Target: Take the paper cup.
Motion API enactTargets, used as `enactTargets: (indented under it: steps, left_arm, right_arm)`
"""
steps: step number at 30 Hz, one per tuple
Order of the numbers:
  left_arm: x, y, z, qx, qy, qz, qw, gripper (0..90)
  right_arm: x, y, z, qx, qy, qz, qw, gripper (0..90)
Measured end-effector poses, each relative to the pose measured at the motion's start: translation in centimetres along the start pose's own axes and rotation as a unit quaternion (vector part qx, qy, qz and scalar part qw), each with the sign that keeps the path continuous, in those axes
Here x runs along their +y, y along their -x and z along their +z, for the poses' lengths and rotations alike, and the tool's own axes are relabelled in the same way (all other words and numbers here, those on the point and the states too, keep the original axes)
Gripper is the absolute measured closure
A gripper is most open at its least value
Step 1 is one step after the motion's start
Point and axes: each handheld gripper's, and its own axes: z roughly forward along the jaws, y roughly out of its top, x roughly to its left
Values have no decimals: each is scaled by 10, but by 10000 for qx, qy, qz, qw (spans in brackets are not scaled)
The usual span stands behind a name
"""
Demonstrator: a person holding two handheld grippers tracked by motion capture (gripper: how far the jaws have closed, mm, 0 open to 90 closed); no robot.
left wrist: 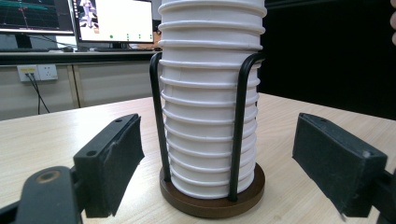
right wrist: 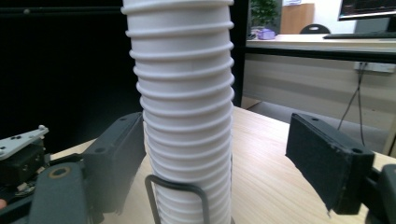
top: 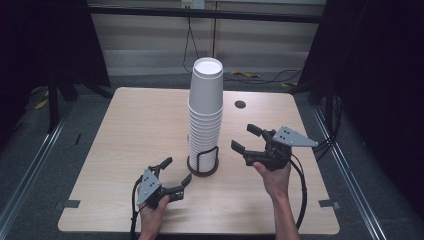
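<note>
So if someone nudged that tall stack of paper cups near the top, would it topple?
Probably it would lean rather than fall. The cup stack is tall and narrow, so likely top-heavy, but the wire holder hugs its lowest cups on a wide base. The cups look thin and light, so a hard squeeze might dent them.

A small round black hole (top: pixel 240 104) sits in the far right part of the light wooden table (top: pixel 125 135). Cables (top: pixel 260 76) lie on the floor beyond.
</note>
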Motion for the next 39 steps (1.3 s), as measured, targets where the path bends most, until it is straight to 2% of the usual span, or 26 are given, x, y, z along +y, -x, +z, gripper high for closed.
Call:
enactTargets:
  steps: [8, 9, 17, 27, 30, 35, 39]
  left_arm:
    - [0, 0, 0, 0, -1, 2, 10000, 157]
    - [0, 0, 0, 1, 1, -1, 10000, 157]
    - [0, 0, 0, -17, -9, 13, 10000, 157]
    - [0, 0, 0, -18, -6, 10, 10000, 157]
    - [0, 0, 0, -18, -8, 10, 10000, 158]
    - [0, 0, 0, -15, -2, 3, 10000, 157]
    - [0, 0, 0, -20, -7, 10, 10000, 157]
  right_arm:
    - [25, 1, 10, 251, -60, -94, 9996, 198]
    - [33, 2, 14, 399, -33, -87, 9992, 198]
    - [52, 1, 23, 611, -75, -142, 9980, 198]
    - [79, 0, 26, 748, -70, -258, 9968, 187]
    - [90, -1, 31, 759, -92, -389, 9963, 171]
    - [99, 1, 38, 845, -131, -422, 9954, 171]
    - [113, 0, 44, 910, -188, -472, 9946, 170]
